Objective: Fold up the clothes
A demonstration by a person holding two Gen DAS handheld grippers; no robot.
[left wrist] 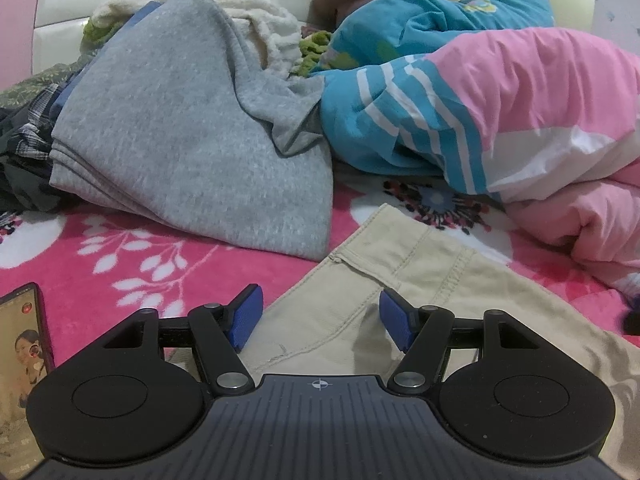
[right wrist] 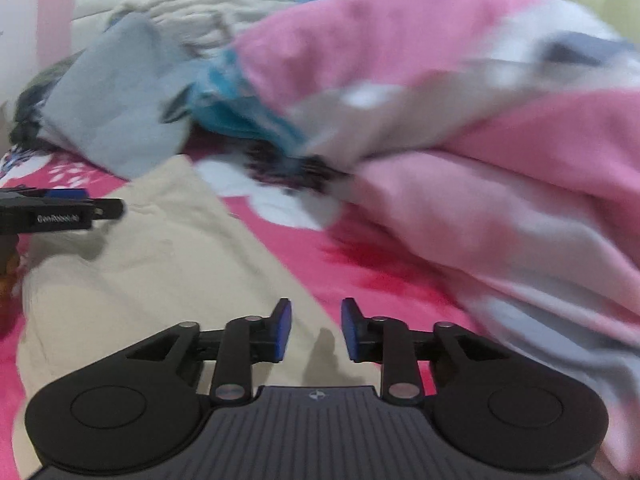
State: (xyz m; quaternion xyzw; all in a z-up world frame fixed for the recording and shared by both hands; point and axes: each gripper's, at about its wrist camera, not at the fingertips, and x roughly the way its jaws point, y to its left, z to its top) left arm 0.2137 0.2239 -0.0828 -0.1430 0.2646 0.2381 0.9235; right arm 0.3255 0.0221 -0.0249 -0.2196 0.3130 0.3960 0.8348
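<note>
Beige trousers (left wrist: 384, 300) flat on pink floral bedspread (left wrist: 132, 264), beside quilt (left wrist: 520, 120).

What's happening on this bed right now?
A person is folding clothes with two handheld grippers. Beige trousers lie on the pink floral bedspread. The left gripper hangs open over them, holding nothing. The right gripper is open too, empty, at the trousers' near edge. A grey garment and a pink and blue quilt lie behind.
</note>
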